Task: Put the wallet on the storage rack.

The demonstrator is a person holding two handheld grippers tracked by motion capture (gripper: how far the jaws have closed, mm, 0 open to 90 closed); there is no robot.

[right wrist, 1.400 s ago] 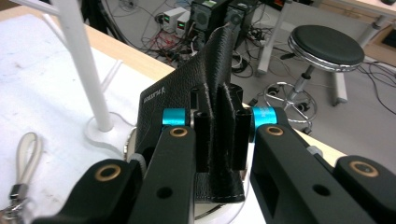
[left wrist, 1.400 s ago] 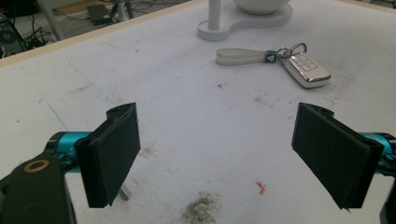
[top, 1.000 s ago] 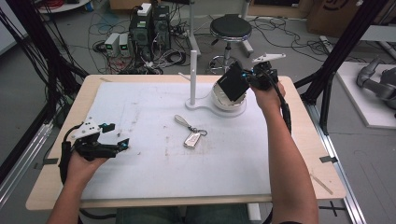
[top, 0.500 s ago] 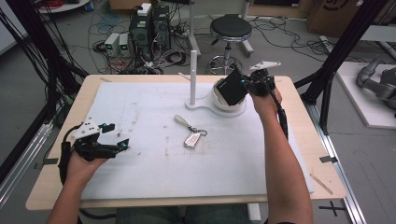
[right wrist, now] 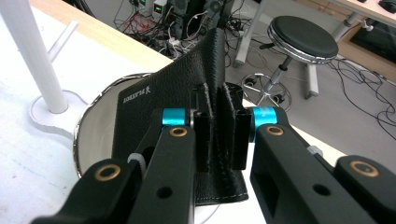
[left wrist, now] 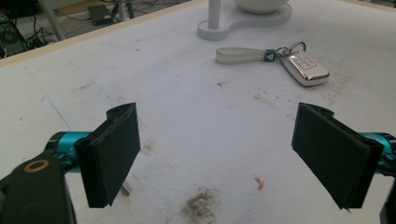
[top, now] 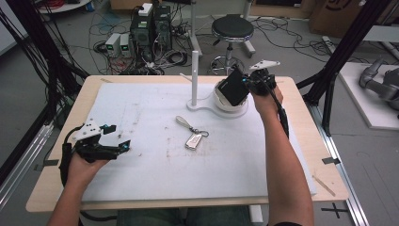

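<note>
My right gripper [top: 245, 84] [right wrist: 218, 140] is shut on a black leather wallet [top: 233, 87] [right wrist: 180, 100], holding it over the white bowl [top: 225, 102] [right wrist: 95, 126] of a stand with an upright white post [top: 194, 77] [right wrist: 32, 56]. A silver car key fob [top: 193, 140] [left wrist: 304, 68] with a pale strap [top: 185, 123] [left wrist: 239, 55] lies mid-mat. My left gripper [top: 120, 147] [left wrist: 229, 161] rests open near the mat's left side, nothing between its black pads [left wrist: 114, 151].
The white mat [top: 155, 174] covers a wooden table [top: 324, 174]. Dirt smudges [left wrist: 198, 205] mark the mat near the left gripper. Beyond the far edge stand a stool [top: 232, 29], computer boxes [top: 150, 26] and cables on the floor.
My right gripper has carried the wallet slightly left and lower, over the bowl. The left gripper has stayed still.
</note>
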